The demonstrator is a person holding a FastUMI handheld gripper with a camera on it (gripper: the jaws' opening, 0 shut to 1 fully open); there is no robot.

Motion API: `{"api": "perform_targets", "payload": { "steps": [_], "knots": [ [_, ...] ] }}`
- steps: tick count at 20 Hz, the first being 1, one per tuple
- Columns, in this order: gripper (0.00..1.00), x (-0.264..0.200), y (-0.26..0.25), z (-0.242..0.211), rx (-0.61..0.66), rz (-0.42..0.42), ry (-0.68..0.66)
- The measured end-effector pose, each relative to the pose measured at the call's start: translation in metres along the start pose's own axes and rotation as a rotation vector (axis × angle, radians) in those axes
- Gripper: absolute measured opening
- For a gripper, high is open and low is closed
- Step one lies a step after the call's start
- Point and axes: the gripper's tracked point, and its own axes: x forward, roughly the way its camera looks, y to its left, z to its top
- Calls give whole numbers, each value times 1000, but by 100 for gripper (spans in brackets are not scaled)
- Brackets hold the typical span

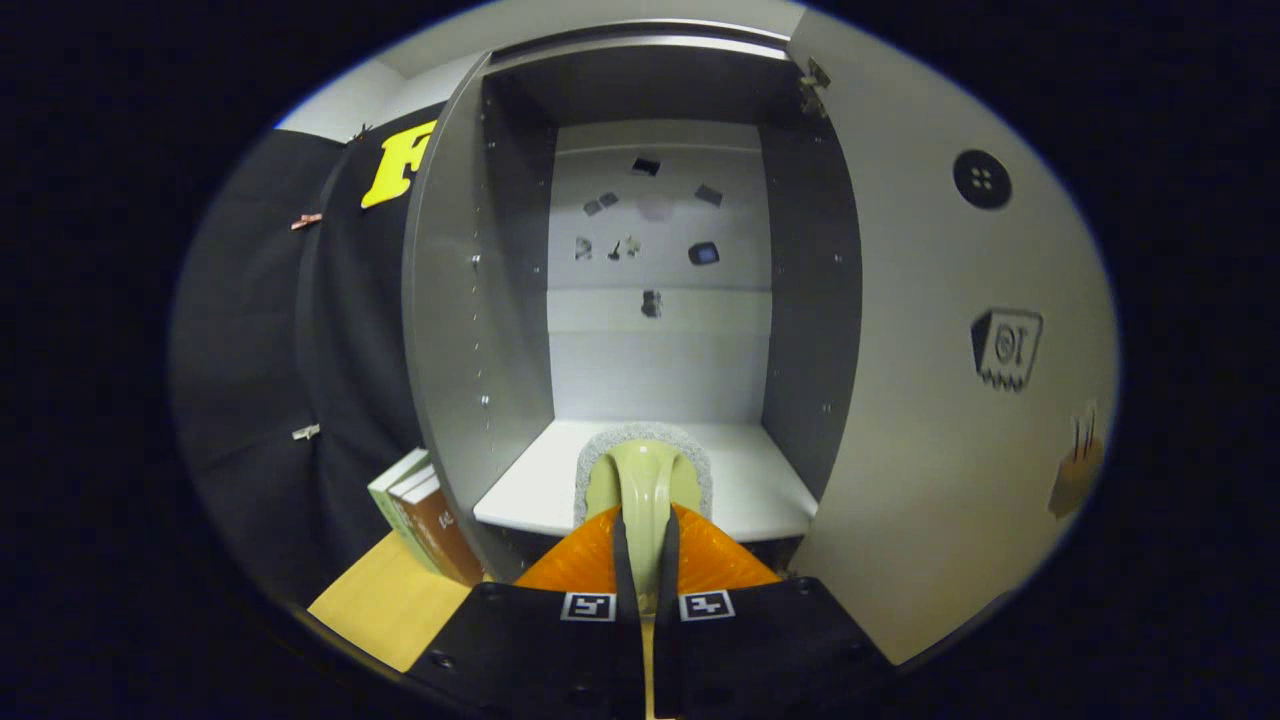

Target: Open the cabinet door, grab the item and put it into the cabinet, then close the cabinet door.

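The gripper (pixel 645 560) is clamped on the handle of a pale, cream-green scrubbing brush (pixel 645 480): the 2 fingers press on the narrow handle from either side, with no gap left between them and it. The brush's rounded head, edged with a grey scouring pad, reaches out just ahead of the fingertips and sits over the front edge of the cabinet shelf (pixel 540 490). Whether the head rests on the shelf or hangs a little above it cannot be told.

Beyond the brush the cabinet (pixel 660 340) stands open, its white back wall dotted with small stickers. The 2 doors are swung wide, 1 to each side: the left door (pixel 455 320) and the right door (pixel 930 400). A few books (pixel 425 515) lean beside the left door on a wooden tabletop (pixel 385 605).

By my reading, the opening and the grab are done, and the placing is under way. Releasing the brush on the shelf, drawing back, and shutting the doors are left.
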Motion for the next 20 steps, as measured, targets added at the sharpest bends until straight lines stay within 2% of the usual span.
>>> {"api": "perform_targets", "payload": {
  "steps": [5,12,15,20],
  "knots": [
    [8,59,-14,25,20,-29,-65],
    [9,144,-19,-9,35,-40,31],
    [9,165,-19,-20,30,-41,59],
    [21,187,-25,-20,77,-56,33]
  ]
}}
